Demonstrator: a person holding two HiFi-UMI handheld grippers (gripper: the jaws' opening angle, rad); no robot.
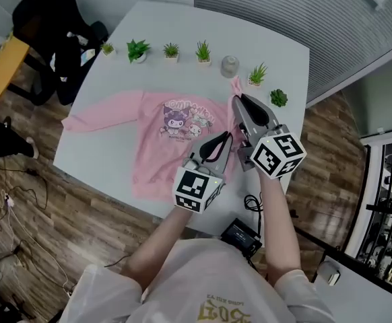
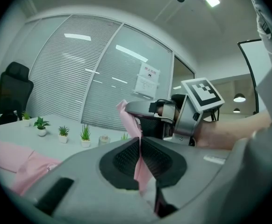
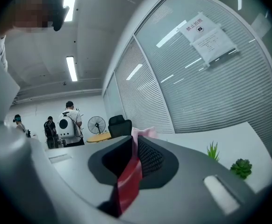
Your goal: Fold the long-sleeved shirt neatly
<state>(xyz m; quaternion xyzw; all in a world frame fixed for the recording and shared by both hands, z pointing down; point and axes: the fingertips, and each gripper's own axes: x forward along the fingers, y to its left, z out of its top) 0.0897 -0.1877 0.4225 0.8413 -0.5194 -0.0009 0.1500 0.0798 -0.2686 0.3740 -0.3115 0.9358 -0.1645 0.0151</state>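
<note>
The pink long-sleeved shirt [image 1: 152, 147] lay on the white tabletop [image 1: 270, 39]. The left gripper [image 1: 224, 138] and right gripper [image 1: 237, 99] each had fingers pinching, apparently, its lifted sleeve. The lettering on its cartoon print was unreadable.

No wording reads clearly. The pink shirt [image 1: 176, 123], spread across the middle of the table [image 1: 277, 46], bears an arched line of pink lettering above cartoon figures on its chest, too small to spell out. A paper notice [image 3: 207, 31] stuck to the glass wall carries a red heading over lines of small print, both illegible. The yellow print [image 1: 224, 309] on the person's white top is upside down and blurred.
</note>
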